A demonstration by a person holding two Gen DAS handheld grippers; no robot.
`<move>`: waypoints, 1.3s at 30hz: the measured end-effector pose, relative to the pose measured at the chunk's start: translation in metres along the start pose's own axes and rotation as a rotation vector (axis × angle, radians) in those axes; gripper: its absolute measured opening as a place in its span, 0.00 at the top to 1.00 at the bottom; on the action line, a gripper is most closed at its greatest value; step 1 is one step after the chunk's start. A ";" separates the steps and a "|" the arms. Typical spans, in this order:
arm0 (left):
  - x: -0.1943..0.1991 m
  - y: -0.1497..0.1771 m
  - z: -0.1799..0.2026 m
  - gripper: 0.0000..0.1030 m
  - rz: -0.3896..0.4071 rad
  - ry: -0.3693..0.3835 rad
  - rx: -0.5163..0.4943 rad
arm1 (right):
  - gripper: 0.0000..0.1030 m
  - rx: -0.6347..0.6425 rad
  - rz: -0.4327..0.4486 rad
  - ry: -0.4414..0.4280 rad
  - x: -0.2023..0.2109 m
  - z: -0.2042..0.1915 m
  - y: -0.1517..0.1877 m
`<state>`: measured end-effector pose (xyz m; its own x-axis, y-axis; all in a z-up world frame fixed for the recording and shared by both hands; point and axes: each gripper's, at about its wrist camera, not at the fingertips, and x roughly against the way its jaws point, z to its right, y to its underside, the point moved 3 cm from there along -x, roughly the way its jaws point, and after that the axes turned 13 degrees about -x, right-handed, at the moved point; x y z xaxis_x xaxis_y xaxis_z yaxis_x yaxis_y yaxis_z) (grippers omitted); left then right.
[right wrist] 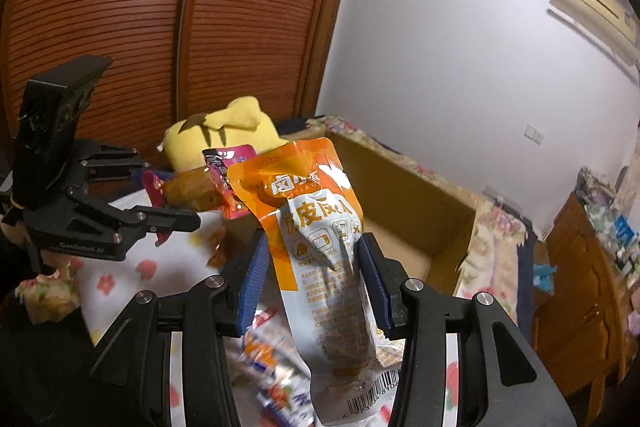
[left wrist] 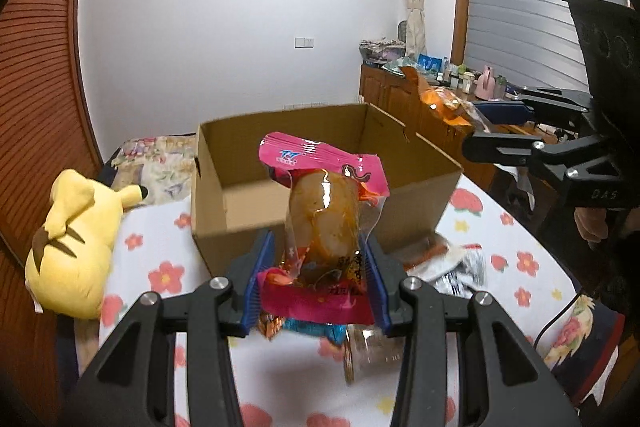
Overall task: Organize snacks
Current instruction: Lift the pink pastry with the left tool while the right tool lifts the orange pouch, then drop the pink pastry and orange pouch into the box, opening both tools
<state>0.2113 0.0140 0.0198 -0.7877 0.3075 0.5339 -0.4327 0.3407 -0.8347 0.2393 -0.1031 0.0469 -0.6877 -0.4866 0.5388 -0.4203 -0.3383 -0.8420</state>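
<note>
My left gripper [left wrist: 318, 247] is shut on a pink snack pack [left wrist: 320, 223] with a brown piece inside, held upright just in front of the open cardboard box [left wrist: 224, 203]. My right gripper [right wrist: 312, 259] is shut on an orange and white snack pack [right wrist: 320, 247], held upright beside the box [right wrist: 400, 195]. The right gripper also shows at the right of the left wrist view [left wrist: 476, 135] with its orange pack [left wrist: 444, 99]. The left gripper shows at the left of the right wrist view [right wrist: 176, 203] with its pink pack [right wrist: 200, 183].
Several loose snack packs [left wrist: 452, 267] and a clear jar [left wrist: 372, 351] lie on the flowered cloth [left wrist: 160, 267] under the grippers. A yellow plush toy [left wrist: 76, 239] lies left of the box. A wooden sideboard [left wrist: 396, 95] stands at the back right, a slatted wardrobe [right wrist: 160, 27] behind.
</note>
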 end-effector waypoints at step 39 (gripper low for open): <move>-0.106 -0.040 -0.037 0.64 -0.082 0.008 -0.010 | 0.55 -0.117 -0.162 -0.018 -0.130 0.077 -0.022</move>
<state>0.3283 0.0002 0.0013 -0.7461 0.2848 0.6018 -0.4918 0.3736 -0.7865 0.3836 -0.0948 -0.0020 -0.5949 -0.4483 0.6671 -0.5913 -0.3180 -0.7411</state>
